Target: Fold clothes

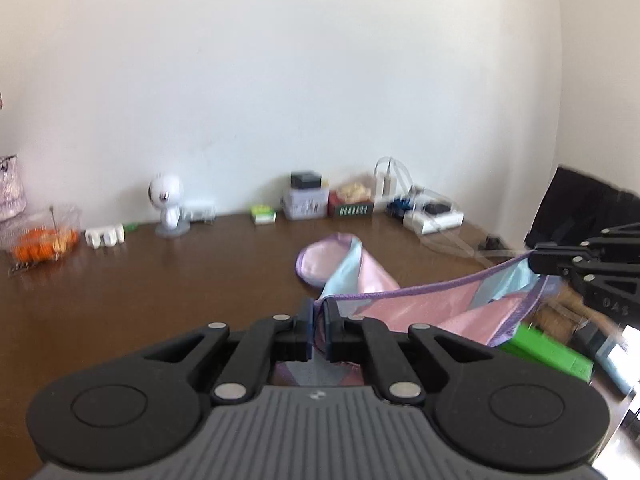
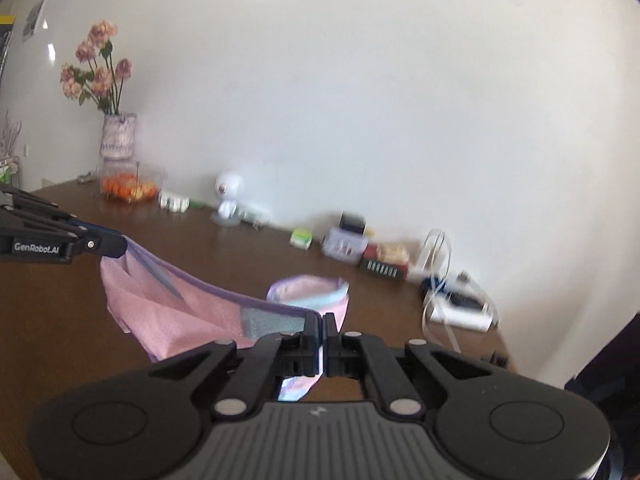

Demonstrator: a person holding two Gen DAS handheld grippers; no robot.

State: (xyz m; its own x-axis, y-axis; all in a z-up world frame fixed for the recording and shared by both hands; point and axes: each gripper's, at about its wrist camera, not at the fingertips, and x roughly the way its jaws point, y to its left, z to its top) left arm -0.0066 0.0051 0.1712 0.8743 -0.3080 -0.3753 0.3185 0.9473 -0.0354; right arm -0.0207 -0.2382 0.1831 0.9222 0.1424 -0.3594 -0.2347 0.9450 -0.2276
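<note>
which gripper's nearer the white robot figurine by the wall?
Left. The left gripper faces the white figurine from its right; the right gripper sits further right still, across the garment.

Each wrist view looks forward low over its own claw, facing the back wall; both share the bench (image 1: pixel 160 280) and white figurine (image 1: pixel 168 204).

- I see one piece of clothing, the pink garment (image 1: pixel 420 312) (image 2: pixel 176 312). It has light blue patches and a purple trim.
- It hangs in the air over the brown table, stretched by its purple edge.
- Its far end rests on the table, bunched up.
</note>
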